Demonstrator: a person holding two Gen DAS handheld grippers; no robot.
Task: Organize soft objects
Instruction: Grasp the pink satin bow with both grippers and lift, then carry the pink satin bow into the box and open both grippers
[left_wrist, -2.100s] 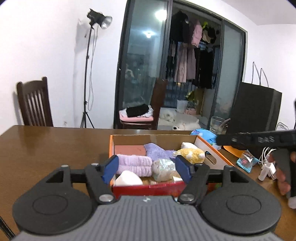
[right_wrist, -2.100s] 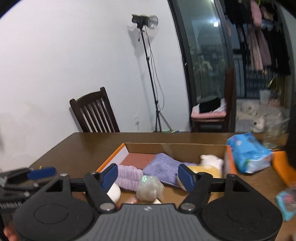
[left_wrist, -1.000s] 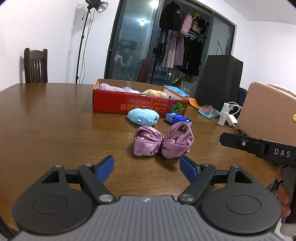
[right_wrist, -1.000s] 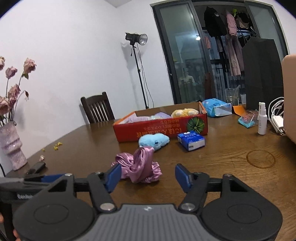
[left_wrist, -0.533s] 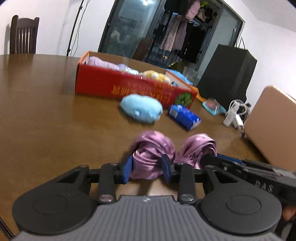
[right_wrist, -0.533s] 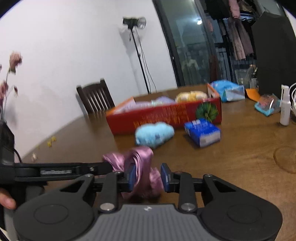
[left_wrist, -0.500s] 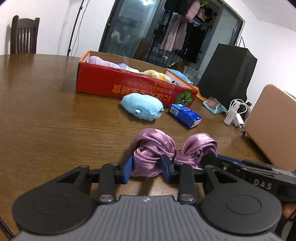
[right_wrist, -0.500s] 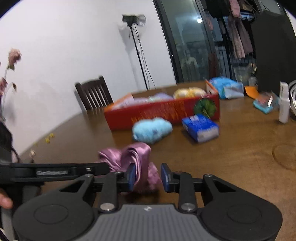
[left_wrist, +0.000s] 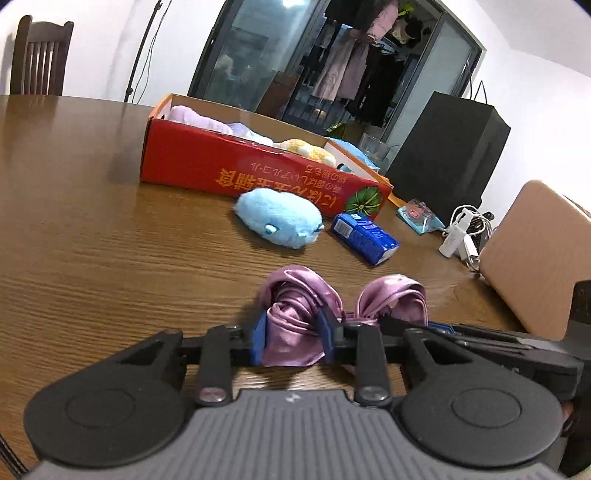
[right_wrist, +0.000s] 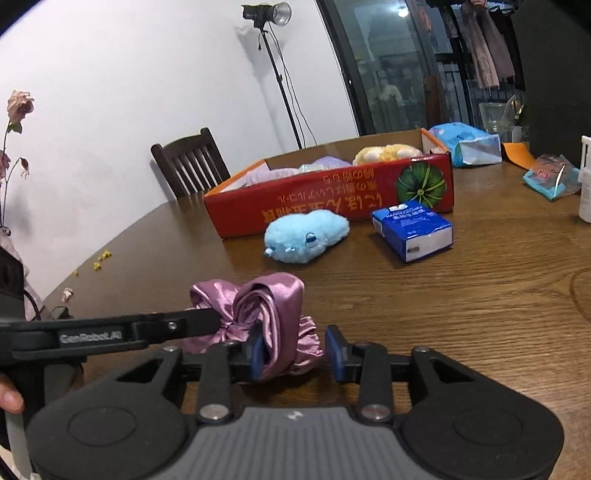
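Observation:
A purple satin bow (left_wrist: 295, 295) lies on the brown table (left_wrist: 92, 258) in front of a red cardboard box (left_wrist: 240, 170) with soft items inside. My left gripper (left_wrist: 291, 336) is closing on the bow's left loop, its blue pads pressing the satin. My right gripper (right_wrist: 295, 354) is closing on the other loop (right_wrist: 273, 299), with fabric filling the gap between its pads. Each gripper's black fingers (left_wrist: 443, 328) reach into the other's view from the side. A light blue plush (left_wrist: 277, 218) and a blue tissue pack (left_wrist: 364, 236) lie between the bow and the box.
A tan bag (left_wrist: 535, 258), white charger cables (left_wrist: 461, 229) and a teal packet (left_wrist: 419, 218) sit at the right. A black bag (left_wrist: 443, 155) stands behind. A dark chair (right_wrist: 188, 162) is at the far side; dried flowers (right_wrist: 18, 107) and petals are at the left edge.
Both grippers came forward and down from open above the table to either end of the bow, and their jaws narrowed onto its two loops.

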